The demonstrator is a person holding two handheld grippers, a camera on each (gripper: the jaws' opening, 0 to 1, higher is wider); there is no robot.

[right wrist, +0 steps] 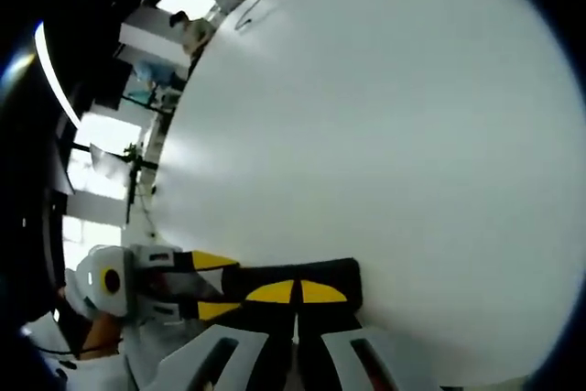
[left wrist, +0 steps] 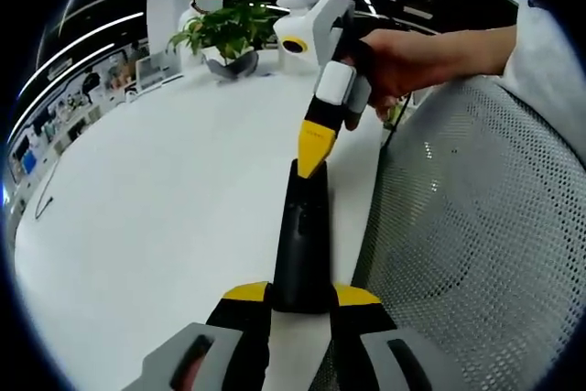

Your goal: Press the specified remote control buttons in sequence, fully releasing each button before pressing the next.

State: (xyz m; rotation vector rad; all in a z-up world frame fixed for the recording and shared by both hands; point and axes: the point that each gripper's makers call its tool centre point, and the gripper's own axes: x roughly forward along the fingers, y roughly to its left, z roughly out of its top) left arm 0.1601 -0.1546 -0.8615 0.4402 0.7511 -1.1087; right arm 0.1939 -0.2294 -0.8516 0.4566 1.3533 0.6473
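Note:
A long black remote control (left wrist: 302,226) lies pointing away from me over the white table (left wrist: 165,190). My left gripper (left wrist: 302,294) is shut on its near end, one yellow-tipped jaw on each side. My right gripper (left wrist: 313,148), held by a hand (left wrist: 412,57), comes down from the upper right with its jaws together, and its yellow tip touches the remote's far end. In the right gripper view my right gripper (right wrist: 296,292) is shut, its tips resting on the remote control (right wrist: 339,279). My left gripper (right wrist: 215,286) clamps the remote from the left there. The buttons are hidden.
A potted green plant (left wrist: 229,34) stands at the table's far end. A white mesh chair (left wrist: 476,226) sits close along the table's right edge. A thin cable (left wrist: 46,190) lies at the far left. Shelves and windows lie beyond the table.

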